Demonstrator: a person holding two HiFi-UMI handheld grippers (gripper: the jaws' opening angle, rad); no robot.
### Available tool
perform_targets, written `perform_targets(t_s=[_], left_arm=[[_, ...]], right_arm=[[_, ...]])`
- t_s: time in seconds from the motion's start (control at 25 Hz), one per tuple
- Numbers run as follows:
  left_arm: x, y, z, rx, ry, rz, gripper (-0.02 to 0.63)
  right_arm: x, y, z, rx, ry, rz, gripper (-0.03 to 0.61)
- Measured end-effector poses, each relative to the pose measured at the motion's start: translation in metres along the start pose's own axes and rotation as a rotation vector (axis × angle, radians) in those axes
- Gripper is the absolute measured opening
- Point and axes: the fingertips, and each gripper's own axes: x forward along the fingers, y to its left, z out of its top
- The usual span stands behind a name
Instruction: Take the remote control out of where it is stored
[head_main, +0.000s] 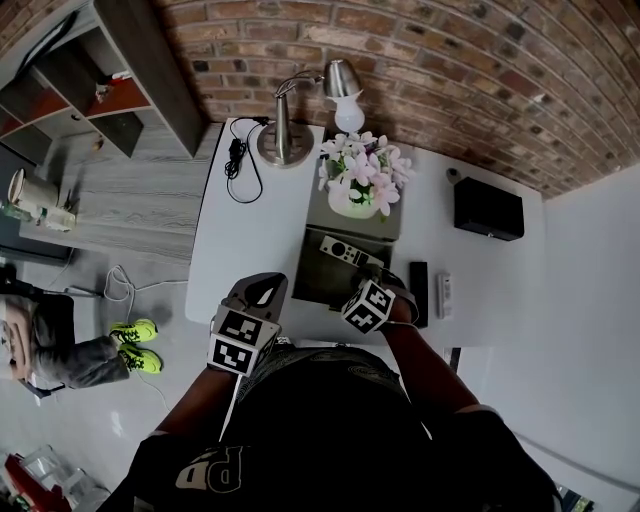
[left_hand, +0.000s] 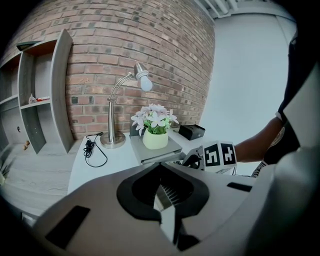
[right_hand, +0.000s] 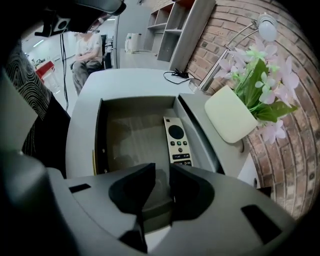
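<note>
The remote control (right_hand: 177, 140) lay flat in the open drawer (right_hand: 131, 131), buttons up, along the drawer's right side in my right claw's view, with the flower pot (right_hand: 227, 120) standing just beyond that side. To lift it well, I judged I should bring my right claw (right_hand: 162, 186) up the frame until the remote's near end sat between the jaws; close across its width on the long edges (the drawer wall beside it left little room for the outer jaw); then raise it straight up, clear of the rim. My right claw stood partly spread and pinched nothing; it tipped steeply down over the drawer's near edge, at the centre of the head view. My left claw (left_hand: 161, 202) was pressed together and empty; I held it low at the near edge of the tabletop (left_hand: 100, 170), aimed toward the brick wall (left_hand: 125, 45).
</note>
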Motion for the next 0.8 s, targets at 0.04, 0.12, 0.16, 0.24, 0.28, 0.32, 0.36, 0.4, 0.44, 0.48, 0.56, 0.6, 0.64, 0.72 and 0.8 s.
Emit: perform_targets(t_s=[0.04, 0.12, 0.16, 0.24, 0.28, 0.32, 0.36, 0.4, 0.44, 0.48, 0.56, 0.6, 0.64, 0.72, 0.8], left_arm=[[0.0, 0.001, 0.0, 0.002, 0.0, -0.001, 0.008], [0.0, 0.002, 0.001, 0.002, 0.001, -0.003, 0.008], [0.0, 0.003, 0.001, 0.001, 0.002, -0.004, 0.008], [-0.001, 0.005, 0.0, 0.002, 0.003, -0.004, 0.008], [-0.001, 0.006, 0.0, 0.002, 0.004, -0.004, 0.008], [-0.001, 0.007, -0.001, 0.001, 0.004, -0.003, 0.008], [-0.002, 0.008, -0.001, -0.002, 0.004, -0.002, 0.008], [-0.002, 0.009, -0.001, -0.005, 0.004, -0.001, 0.007], [-0.003, 0.011, -0.002, -0.008, 0.003, 0.002, 0.008], [-0.004, 0.013, -0.002, -0.012, 0.002, 0.004, 0.008], [-0.007, 0.017, -0.003, -0.02, 0.001, 0.009, 0.007], [-0.008, 0.019, -0.004, -0.023, 0.001, 0.012, 0.006], [-0.009, 0.021, -0.005, -0.026, 0.001, 0.015, 0.008], [-0.011, 0.024, -0.007, -0.032, 0.002, 0.019, 0.007], [-0.012, 0.027, -0.008, -0.035, 0.002, 0.019, 0.008]], right_arm=[[-0.002, -0.002, 0.005, 0.021, -0.027, -0.002, 0.091], [-0.003, -0.011, 0.017, 0.068, -0.091, 0.0, 0.096], [-0.001, -0.016, 0.022, 0.082, -0.112, 0.016, 0.114], [0.007, -0.022, 0.027, 0.082, -0.122, 0.077, 0.209], [0.012, -0.022, 0.028, 0.073, -0.113, 0.117, 0.228], [0.018, -0.022, 0.027, 0.066, -0.097, 0.159, 0.235], [0.023, -0.022, 0.025, 0.061, -0.079, 0.192, 0.235], [0.027, -0.023, 0.023, 0.061, -0.06, 0.213, 0.235], [0.031, -0.025, 0.02, 0.065, -0.042, 0.225, 0.235], [0.035, -0.026, 0.017, 0.073, -0.026, 0.234, 0.235], [0.04, -0.026, 0.012, 0.096, -0.004, 0.255, 0.235], [0.042, -0.026, 0.011, 0.109, -0.002, 0.267, 0.235], [0.043, -0.027, 0.011, 0.121, -0.006, 0.276, 0.235], [0.044, -0.029, 0.015, 0.136, -0.031, 0.284, 0.233], [0.045, -0.029, 0.015, 0.14, -0.035, 0.286, 0.225]])
